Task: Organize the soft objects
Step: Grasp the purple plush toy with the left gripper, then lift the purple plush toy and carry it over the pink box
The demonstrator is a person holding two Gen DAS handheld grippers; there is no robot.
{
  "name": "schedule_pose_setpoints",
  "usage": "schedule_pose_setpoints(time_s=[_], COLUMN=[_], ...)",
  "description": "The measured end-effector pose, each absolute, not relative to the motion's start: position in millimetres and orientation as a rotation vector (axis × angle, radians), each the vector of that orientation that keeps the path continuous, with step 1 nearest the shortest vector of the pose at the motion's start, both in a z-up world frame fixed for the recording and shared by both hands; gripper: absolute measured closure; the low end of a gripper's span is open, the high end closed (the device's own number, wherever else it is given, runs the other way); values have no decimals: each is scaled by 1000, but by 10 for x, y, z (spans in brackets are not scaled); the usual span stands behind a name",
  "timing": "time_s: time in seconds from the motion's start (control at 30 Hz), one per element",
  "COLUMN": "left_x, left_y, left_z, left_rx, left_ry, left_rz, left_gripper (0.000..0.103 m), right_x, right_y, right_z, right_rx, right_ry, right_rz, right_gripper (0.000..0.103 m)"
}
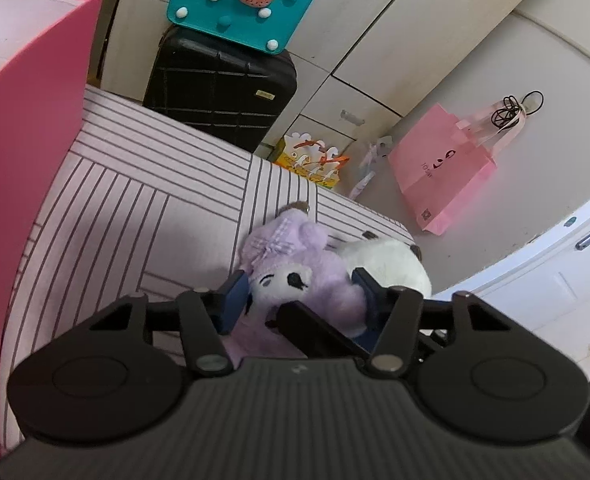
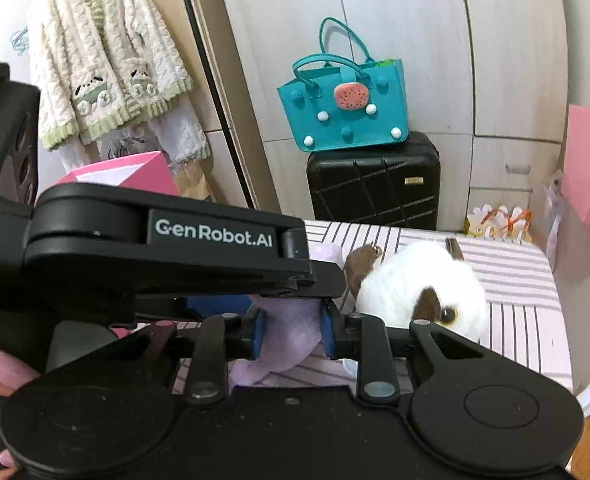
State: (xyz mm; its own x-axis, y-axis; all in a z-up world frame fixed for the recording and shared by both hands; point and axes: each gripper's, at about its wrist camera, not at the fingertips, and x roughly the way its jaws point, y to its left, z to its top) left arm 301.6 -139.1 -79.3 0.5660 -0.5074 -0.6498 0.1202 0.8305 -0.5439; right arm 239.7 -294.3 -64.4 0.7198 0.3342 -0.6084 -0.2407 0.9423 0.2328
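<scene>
A purple plush toy (image 1: 295, 276) with a white face lies on the striped bed (image 1: 135, 200). My left gripper (image 1: 301, 292) has its blue pads on both sides of the toy's head, closed on it. In the right wrist view my right gripper (image 2: 291, 330) is closed on the purple plush's body (image 2: 287, 340), with the left gripper's black body (image 2: 155, 248) crossing just above. A white and brown plush (image 2: 415, 284) lies right beside the purple one; it also shows in the left wrist view (image 1: 387, 264).
A pink box (image 1: 23, 120) stands at the left on the bed; it also shows in the right wrist view (image 2: 127, 174). A black suitcase (image 2: 375, 184) with a teal bag (image 2: 343, 112) stands behind the bed. A pink paper bag (image 1: 443, 172) hangs on the wardrobe.
</scene>
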Motion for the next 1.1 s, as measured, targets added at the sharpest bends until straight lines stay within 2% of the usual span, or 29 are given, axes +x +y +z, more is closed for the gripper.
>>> schedule_pose_setpoints(time_s=[0.23, 1.1], left_x=[2817, 1905], left_y=[-1479, -1282], left_z=[-727, -360], left_rx=[-433, -426], left_ry=[895, 1029], left_rz=[-339, -414], left_gripper=[52, 53], right_x=[2240, 1364], right_y=[-2950, -2911], right_z=[-583, -140], right_rx=[178, 262], right_ry=[724, 879], right_rz=[310, 368], right_gripper=[73, 72])
